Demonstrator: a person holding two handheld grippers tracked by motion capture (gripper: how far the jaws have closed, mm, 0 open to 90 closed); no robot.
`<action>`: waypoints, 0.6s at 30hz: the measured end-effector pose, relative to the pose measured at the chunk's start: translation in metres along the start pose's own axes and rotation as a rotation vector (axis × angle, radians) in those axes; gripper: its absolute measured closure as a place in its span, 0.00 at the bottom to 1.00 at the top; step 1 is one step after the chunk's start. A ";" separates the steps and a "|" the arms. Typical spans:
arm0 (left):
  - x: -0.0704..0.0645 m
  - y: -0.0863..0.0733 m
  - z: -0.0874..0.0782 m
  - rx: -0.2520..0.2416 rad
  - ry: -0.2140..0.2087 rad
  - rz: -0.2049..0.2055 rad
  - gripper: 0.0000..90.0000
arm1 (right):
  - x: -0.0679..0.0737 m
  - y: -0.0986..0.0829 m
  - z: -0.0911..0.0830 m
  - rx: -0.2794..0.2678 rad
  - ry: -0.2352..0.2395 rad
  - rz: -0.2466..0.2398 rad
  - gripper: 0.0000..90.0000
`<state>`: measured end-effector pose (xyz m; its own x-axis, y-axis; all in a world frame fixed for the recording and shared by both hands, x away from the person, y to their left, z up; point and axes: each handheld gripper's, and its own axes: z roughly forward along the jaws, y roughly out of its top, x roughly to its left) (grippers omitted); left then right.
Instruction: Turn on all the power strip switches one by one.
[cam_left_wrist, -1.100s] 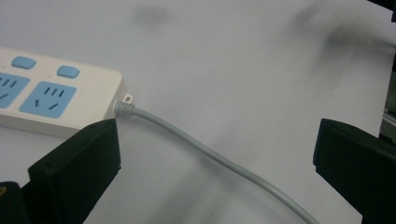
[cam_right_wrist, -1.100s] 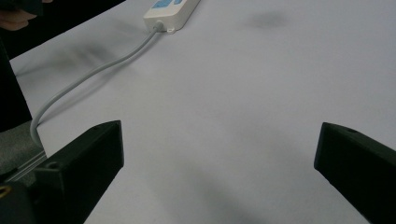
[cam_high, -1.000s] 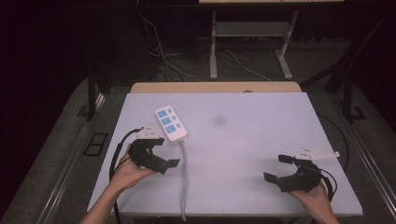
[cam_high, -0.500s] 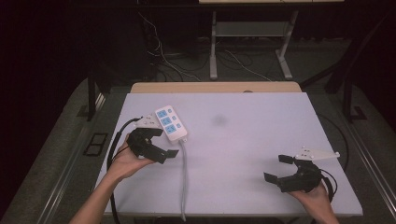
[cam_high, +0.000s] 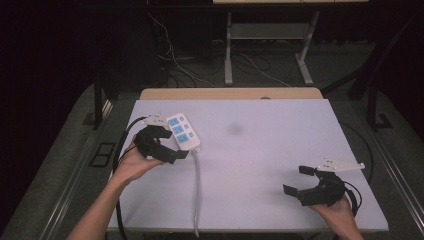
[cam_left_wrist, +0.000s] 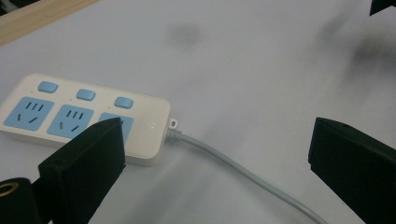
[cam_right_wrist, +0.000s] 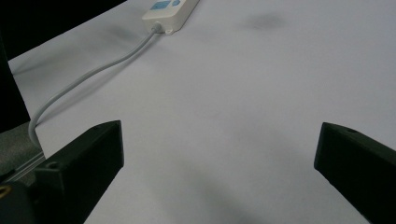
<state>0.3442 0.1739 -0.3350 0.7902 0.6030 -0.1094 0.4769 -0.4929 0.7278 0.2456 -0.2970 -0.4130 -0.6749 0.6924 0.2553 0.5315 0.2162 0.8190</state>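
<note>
- A white power strip (cam_high: 183, 132) with three blue sockets and three blue switches lies flat on the white table (cam_high: 260, 165), in the far-left part of the top, angled with its plug-free end toward the back edge.
- Its grey cord (cam_high: 196, 195) leaves the near end of the strip and runs across the table to the near edge, where it drops over.
- The left claw (cam_high: 170, 150) sits just beside the strip's near-left side, held in the person's left hand (cam_high: 131, 162); its jaws are spread wide with nothing between them.
- In the left gripper view the power strip (cam_left_wrist: 84, 116) lies just past the left jaw, whose tip overlaps the nearest socket in the picture; whether jaw and strip touch cannot be told. The cord (cam_left_wrist: 243, 172) passes through the gap between the two jaws.
- The right claw (cam_high: 300, 181) rests low over the near-right part of the table, well apart from the strip, in the person's right hand (cam_high: 336, 212); its jaws are also spread and hold nothing.
- The right gripper view looks across bare table toward the cord end of the strip (cam_right_wrist: 168, 14) at the top, with the cord (cam_right_wrist: 88, 74) curving down to the table's edge at left.
- A faint dark smudge (cam_high: 234, 129) marks the table right of the strip.
- A black cable (cam_high: 119, 165) trails from the left claw along the table's left edge.
</note>
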 end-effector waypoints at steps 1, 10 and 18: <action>0.001 0.001 0.001 0.003 0.001 0.001 0.03 | 0.000 0.000 0.000 0.001 0.000 0.000 0.01; 0.008 0.011 0.009 0.041 0.005 0.007 0.06 | -0.001 0.000 -0.001 -0.001 0.001 0.001 0.01; 0.017 0.019 0.017 0.058 0.014 0.006 0.10 | -0.002 0.000 -0.002 -0.002 -0.001 0.002 0.01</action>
<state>0.3728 0.1638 -0.3351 0.7877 0.6085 -0.0959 0.4943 -0.5315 0.6879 0.2458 -0.2992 -0.4128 -0.6735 0.6934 0.2561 0.5316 0.2137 0.8196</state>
